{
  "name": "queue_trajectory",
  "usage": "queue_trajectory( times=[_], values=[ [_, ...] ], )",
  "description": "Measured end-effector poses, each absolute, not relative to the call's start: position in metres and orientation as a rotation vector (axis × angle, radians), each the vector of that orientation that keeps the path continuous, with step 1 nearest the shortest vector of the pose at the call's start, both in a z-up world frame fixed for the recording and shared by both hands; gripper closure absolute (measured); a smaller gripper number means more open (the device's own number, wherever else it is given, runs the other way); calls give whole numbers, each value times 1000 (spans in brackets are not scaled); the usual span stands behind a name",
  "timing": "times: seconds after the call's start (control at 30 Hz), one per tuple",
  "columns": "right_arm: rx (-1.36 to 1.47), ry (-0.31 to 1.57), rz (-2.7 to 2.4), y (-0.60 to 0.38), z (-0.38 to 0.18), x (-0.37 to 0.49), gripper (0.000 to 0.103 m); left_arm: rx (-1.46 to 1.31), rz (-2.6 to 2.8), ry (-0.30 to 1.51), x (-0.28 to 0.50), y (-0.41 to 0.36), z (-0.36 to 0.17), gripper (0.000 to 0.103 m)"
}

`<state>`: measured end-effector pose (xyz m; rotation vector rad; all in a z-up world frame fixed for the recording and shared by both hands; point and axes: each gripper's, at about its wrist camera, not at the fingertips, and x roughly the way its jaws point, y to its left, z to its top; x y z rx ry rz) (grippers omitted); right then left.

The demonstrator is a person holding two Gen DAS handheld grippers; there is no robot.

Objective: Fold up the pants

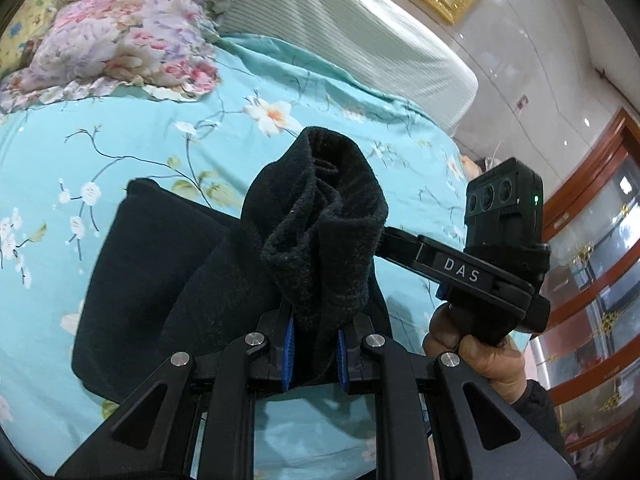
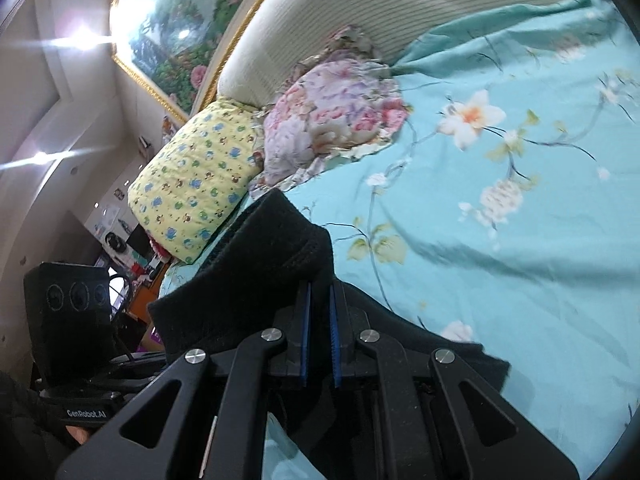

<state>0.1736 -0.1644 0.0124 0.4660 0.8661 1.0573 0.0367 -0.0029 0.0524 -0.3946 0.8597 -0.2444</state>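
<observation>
Bed [image 1: 132, 128], covered in a turquoise floral sheet, with a pink flowered pillow [image 1: 120, 44] and a yellow printed pillow [image 2: 196, 176] against the padded headboard [image 2: 400, 4]. The pants [image 1: 168, 264], black and of a soft, fleecy knit, lie partly on the sheet and partly lifted: a flat, doubled panel rests on the bed to the left in the left wrist view, while a bunched end rises from it into both tools. Its long axis appears to run from the flat panel up toward the two grips, which sit close together at the same raised end; neither hand is clearly nearer.

Left gripper [image 1: 316, 344]: blue pads clamped on a thick, rolled bundle of the cloth, which stands up directly ahead of the fingers. Right gripper [image 2: 319, 332]: pads drawn in on a thinner fold, the ribbed cuff or waistband draping off to its left.

The raised end probably has to be carried over the flat panel and laid down; the loose roll could slump unevenly.
</observation>
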Motion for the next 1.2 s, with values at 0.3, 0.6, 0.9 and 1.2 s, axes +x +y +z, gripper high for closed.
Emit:
queue_trajectory(
  times=[0.3, 0.6, 0.9, 1.2],
  values=[
    [487, 890, 991, -185, -4, 167, 97, -328, -286, 876, 38, -26, 35, 87],
    [477, 926, 881, -201, -11, 158, 96, -333, -367, 905, 42, -33, 26, 58],
    [523, 880, 709, -236, 5, 142, 33, -374, -440, 864, 31, -28, 41, 41],
    [532, 832, 687, -238, 24, 118, 18, -402, -412, 812, 20, 0, 56, 36]
  ],
)
